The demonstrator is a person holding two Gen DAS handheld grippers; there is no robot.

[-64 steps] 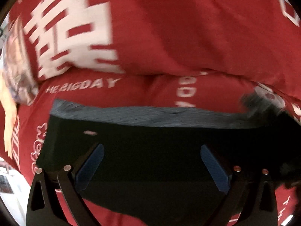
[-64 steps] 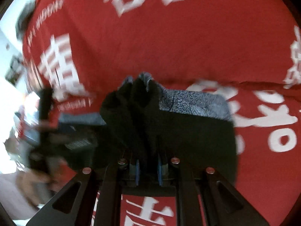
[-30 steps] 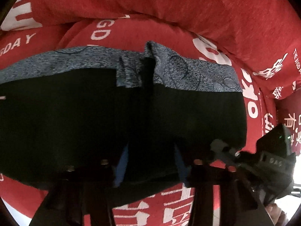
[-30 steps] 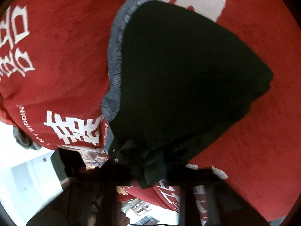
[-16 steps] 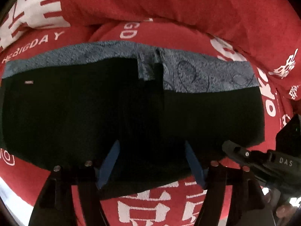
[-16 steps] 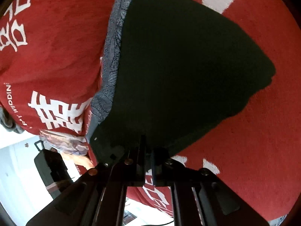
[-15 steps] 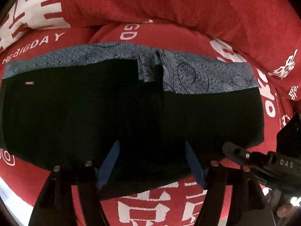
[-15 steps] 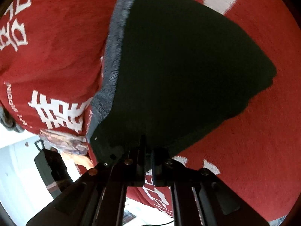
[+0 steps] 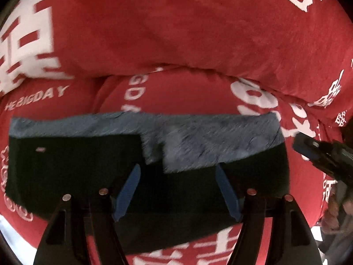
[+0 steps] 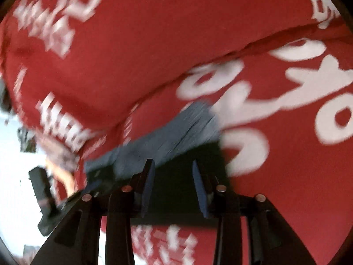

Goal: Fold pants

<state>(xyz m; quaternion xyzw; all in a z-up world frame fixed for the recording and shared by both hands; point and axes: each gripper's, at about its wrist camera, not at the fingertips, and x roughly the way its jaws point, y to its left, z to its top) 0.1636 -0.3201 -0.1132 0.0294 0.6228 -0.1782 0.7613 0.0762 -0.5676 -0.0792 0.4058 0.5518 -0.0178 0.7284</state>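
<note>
Red printed sofa cover [image 9: 198, 35] under folded pants [image 9: 72, 165]; left gripper [image 9: 178, 190] spread, right gripper [image 10: 173, 185] just opening, empty: lift clear, then smooth waistband edge.

I am in a home, by the look of it, working at a sofa [image 9: 176, 33] or bed draped in a red cover [image 10: 154, 33] printed with large white characters and small English words. The cover [image 9: 198, 92] lies over a soft seat with a padded back rising behind it, a crease running where the two meet. At the far left of my right view is a bright, blurred room with pale surfaces.
</note>
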